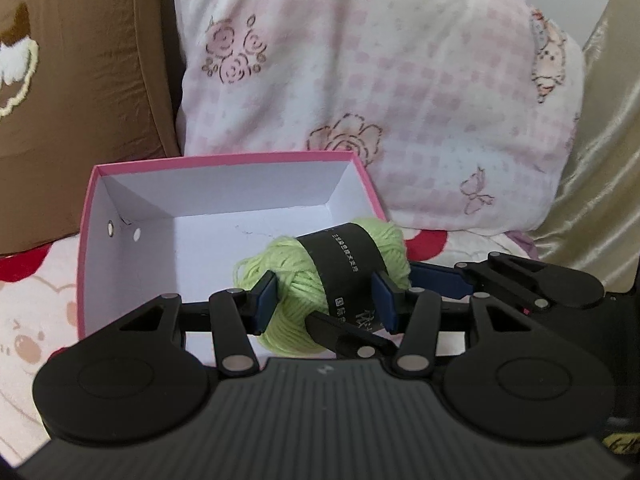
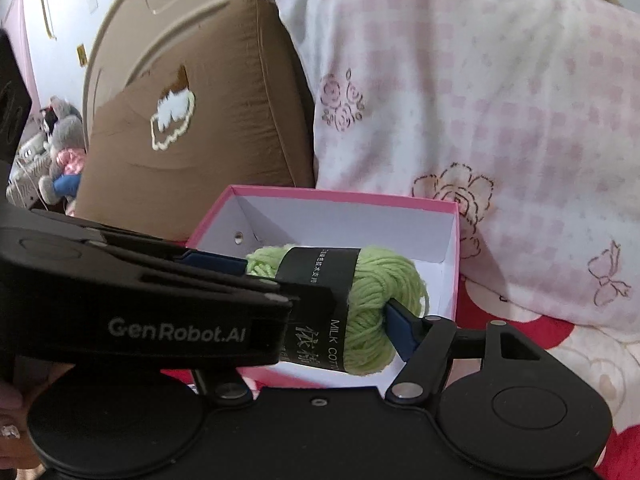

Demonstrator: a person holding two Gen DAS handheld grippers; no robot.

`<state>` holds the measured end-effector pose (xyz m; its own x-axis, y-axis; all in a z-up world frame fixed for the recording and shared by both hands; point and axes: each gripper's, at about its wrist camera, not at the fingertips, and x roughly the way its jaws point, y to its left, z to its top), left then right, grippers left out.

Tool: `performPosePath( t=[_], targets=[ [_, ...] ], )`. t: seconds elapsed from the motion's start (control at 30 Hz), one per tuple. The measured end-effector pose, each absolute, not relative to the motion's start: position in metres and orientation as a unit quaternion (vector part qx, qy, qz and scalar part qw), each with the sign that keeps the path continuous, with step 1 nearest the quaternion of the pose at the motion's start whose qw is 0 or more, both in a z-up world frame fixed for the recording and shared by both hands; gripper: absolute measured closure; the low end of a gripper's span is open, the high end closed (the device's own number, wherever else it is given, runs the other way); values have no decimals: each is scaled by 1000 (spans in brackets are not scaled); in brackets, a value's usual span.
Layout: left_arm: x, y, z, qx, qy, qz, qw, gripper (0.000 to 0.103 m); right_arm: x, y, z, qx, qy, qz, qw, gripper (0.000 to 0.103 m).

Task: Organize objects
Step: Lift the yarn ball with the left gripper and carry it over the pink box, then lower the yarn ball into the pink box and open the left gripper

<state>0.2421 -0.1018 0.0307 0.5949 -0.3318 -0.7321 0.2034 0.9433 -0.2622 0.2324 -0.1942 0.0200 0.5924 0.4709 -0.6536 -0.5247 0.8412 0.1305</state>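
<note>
Over the near edge of the pink shoebox (image 1: 224, 208), which sits open on the bed in front of a brown cushion (image 1: 80, 120) and a pink floral pillow (image 1: 400, 80), a skein of light green yarn (image 1: 300, 280) with a black paper band is held in the air by both tools at once. The left hand-held gripper (image 1: 326, 298) pinches the skein across its middle, one blue pad pressed into the yarn on the left and the other against the band on the right. The right hand-held gripper (image 2: 340, 304) comes in from the right and also seems to clamp the same skein: its right pad digs into the green yarn, while its other finger is hidden behind the left tool in the right wrist view, so the full grip cannot be confirmed.

The skein's long axis runs from near left to far right, slanting over the box's near right part, with its far end just above the right wall. The white box floor lies directly beyond and below the skein, and it looks bare. Both tools are equally close, since both touch the yarn; the coming move likely depends on one letting go so the other can lower the skein forward and down into the box.
</note>
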Motion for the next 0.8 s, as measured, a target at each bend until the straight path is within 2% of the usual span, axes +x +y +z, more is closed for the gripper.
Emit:
performPosePath(
  t=[0.43,0.7,0.8],
  targets=[
    [286,-92,-41,-128,447,-152,872,55,281,-183,-34,-75,412,270,867,32],
    [304,-90,-64,-145,447,-137,872,55,301,-174,-55,-84,430,252,863,33],
    [307,-91,-68,-119,443,-137,878,56,302,-171,-57,-99,425,252,863,35]
  ],
)
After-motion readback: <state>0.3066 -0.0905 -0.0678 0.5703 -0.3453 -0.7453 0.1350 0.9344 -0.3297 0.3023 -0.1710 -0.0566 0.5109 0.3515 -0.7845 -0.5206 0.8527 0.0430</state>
